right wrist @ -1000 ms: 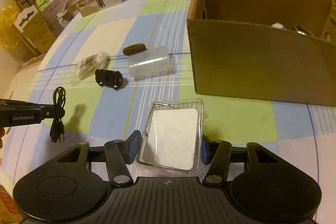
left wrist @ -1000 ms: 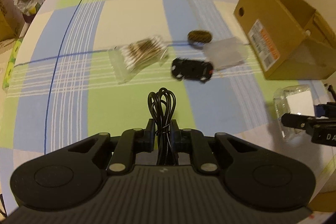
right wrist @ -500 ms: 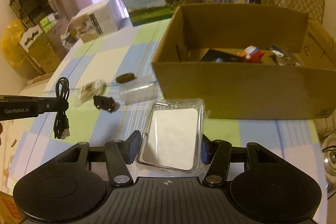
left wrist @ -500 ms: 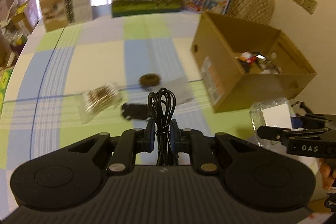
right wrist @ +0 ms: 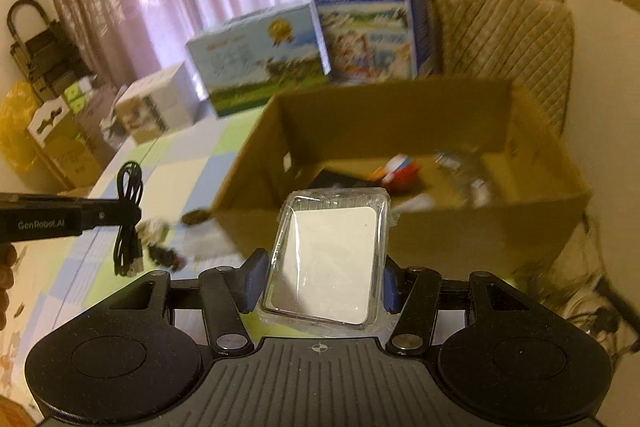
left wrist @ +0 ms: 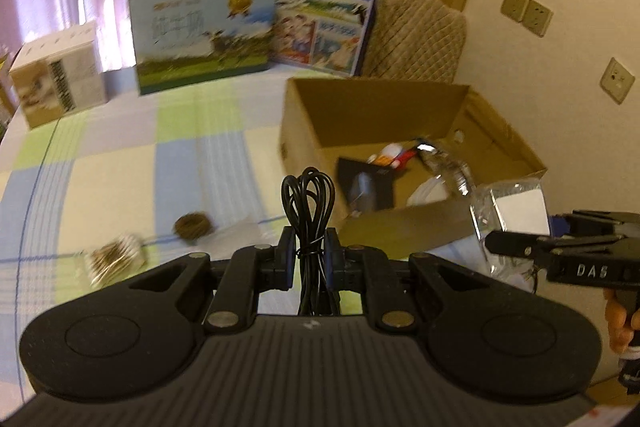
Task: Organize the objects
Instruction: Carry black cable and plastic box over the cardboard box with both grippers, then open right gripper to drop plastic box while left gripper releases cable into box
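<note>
The left gripper (left wrist: 308, 259) is clamped on a coiled black cable (left wrist: 308, 203); the right gripper (right wrist: 320, 277) pinches a clear packet (right wrist: 328, 259) with a white card inside. Both are held up just short of the open box (right wrist: 400, 227). Only the right view shows the cable's plug ends dangling, and a toy car (right wrist: 164, 255) on the cloth. Only the left view shows the brown coil (left wrist: 192, 226) clearly. A second ago both grippers were low over the table; they have risen toward the box.

Black ribbed grippers — silver screws, blue-padded fingers (right wrist: 254, 279)
</note>
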{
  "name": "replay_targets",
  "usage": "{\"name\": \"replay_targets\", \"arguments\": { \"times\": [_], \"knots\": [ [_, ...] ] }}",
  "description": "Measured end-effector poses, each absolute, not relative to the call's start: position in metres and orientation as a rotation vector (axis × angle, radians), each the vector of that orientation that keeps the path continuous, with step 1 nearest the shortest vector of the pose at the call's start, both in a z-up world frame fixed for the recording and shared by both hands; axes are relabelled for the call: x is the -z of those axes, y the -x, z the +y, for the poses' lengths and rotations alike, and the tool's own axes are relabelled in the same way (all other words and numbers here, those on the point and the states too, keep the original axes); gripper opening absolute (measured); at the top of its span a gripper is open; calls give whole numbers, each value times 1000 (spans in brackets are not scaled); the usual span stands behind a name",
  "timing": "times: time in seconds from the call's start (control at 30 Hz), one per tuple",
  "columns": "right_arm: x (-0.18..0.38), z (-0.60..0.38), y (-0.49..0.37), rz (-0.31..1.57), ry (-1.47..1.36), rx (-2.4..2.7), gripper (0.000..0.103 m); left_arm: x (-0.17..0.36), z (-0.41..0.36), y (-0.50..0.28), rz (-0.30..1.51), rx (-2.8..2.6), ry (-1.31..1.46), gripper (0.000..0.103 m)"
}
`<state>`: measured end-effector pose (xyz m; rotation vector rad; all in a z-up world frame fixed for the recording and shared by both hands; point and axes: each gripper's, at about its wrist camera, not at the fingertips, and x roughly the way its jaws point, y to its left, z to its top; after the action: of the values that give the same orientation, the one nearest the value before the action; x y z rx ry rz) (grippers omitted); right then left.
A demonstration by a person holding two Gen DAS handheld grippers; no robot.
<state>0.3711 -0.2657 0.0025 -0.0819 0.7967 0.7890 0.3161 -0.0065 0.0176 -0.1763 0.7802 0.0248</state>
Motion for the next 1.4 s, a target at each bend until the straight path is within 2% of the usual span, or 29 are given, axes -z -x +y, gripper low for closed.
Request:
{"name": "replay_targets", "arguments": {
  "times": [0.63,1.4],
  "knots": [
    [-22,-287,-478,681,123,-784,52,-28,-57,-415,730,-39,102,11],
    [44,-253,-564,837,192,-814,52,6,-56,-483,833,-107,89,11]
  ]
}}
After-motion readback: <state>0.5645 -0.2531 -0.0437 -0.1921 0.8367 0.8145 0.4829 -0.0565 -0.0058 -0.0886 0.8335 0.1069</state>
